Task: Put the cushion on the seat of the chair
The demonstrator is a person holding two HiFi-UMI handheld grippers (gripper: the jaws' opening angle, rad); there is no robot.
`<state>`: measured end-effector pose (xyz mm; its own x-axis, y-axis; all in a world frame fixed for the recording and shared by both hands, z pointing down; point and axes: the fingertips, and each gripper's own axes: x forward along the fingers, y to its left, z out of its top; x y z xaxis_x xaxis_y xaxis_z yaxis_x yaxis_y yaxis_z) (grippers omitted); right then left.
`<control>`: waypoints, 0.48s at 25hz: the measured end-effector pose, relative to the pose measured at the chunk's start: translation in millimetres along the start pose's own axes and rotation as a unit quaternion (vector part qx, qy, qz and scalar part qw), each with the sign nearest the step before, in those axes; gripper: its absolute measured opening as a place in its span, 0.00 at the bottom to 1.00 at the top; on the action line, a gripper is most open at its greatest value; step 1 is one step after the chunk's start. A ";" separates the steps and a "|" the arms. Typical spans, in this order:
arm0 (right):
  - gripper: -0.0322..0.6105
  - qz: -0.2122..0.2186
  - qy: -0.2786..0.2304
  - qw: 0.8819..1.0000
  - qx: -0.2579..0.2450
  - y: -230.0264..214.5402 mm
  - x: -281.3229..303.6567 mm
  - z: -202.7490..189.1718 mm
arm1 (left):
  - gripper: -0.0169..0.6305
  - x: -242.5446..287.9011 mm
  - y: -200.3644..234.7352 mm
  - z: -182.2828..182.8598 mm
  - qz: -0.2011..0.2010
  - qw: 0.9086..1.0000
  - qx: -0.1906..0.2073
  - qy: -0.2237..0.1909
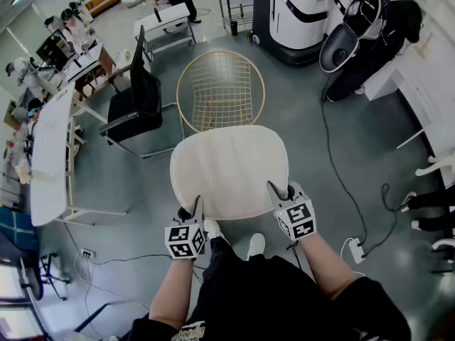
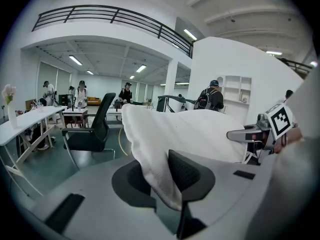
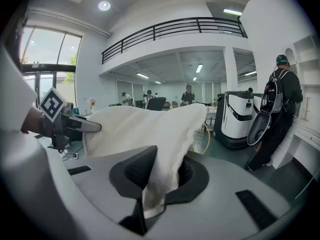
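Note:
A cream, rounded cushion [image 1: 229,170] hangs flat in the air between both grippers, just in front of a gold wire chair [image 1: 220,89] on the grey floor. My left gripper [image 1: 195,210] is shut on the cushion's near left corner [image 2: 155,171]; the fabric is pinched between its black pads. My right gripper [image 1: 279,192] is shut on the near right corner [image 3: 160,176], with cloth hanging down through the jaws. The cushion's far edge overlaps the chair's front rim in the head view. Each gripper view shows the other gripper across the cushion.
A black office chair [image 1: 136,101] stands left of the wire chair, beside a white desk [image 1: 51,155]. White machines [image 1: 302,13] and a person [image 1: 377,27] are at the back right. A cable and power strip [image 1: 353,247] lie on the floor at the right.

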<state>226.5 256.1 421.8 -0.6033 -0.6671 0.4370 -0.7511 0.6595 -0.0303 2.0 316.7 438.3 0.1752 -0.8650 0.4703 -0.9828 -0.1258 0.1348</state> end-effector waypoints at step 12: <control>0.16 0.007 -0.004 1.000 0.001 6.9 4.5 5.1 | 0.16 -2.0 10.6 5.6 0.003 1.000 -0.001 -0.004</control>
<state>217.2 256.0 419.0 -0.6163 -0.6605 0.4289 -0.7426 0.6686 -0.0375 -9.0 314.4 434.0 0.1680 -0.8700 0.4636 -0.9839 -0.1191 0.1331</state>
